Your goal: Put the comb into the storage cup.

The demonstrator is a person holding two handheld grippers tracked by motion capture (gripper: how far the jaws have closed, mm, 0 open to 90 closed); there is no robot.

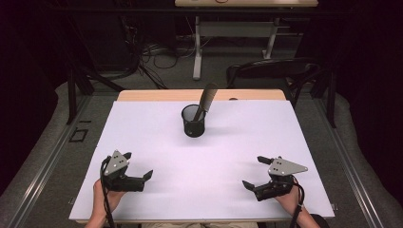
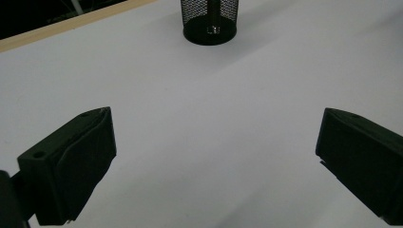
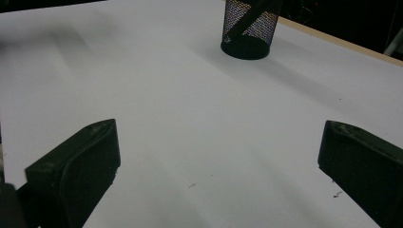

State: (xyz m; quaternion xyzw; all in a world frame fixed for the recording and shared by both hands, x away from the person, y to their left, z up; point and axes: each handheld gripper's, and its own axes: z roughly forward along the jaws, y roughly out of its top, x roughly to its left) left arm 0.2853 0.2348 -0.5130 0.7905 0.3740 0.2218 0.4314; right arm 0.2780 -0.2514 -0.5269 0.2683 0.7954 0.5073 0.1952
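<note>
Left tongs (image 1: 138, 167) rest low at the near-left of the table (image 1: 157, 137), held by the left hand (image 1: 102, 192) from below. The jaws point right and slightly away, spread wide, holding nothing. Right tongs (image 1: 254, 172) sit at the near-right, gripped by the right hand (image 1: 287, 199). The jaws point left, also spread wide and empty. Both sit well apart from each other and from the cup (image 1: 193, 120).

Cup: black mesh, upright, at mid-table toward the far edge. A dark tool (image 1: 205, 100) stands in it, leaning to the right, with its upper end well above the rim.

High view: gives both hands, the cables, the grey plates on the tongs, the tool's full length, and a chair (image 1: 273, 71) beyond the far edge.

Left gripper view: the two jaws stand at the lower corners with bare white table between them. The cup (image 2: 209, 21) is at top centre, its rim cut off by the frame. The tool shows through the mesh as a dark vertical bar.

Right gripper view: same wide jaw gap over bare table. The cup (image 3: 250, 29) is at upper right, top cut off. Here the tool crosses the mesh as a slanted dark bar, so the lean reads clearly. The table's wooden edge (image 3: 342, 43) runs behind it.

Hard to make out: what kind of tool it is, as its surface is dim and blurred. The forearms are cut off by the bottom of the high view.
</note>
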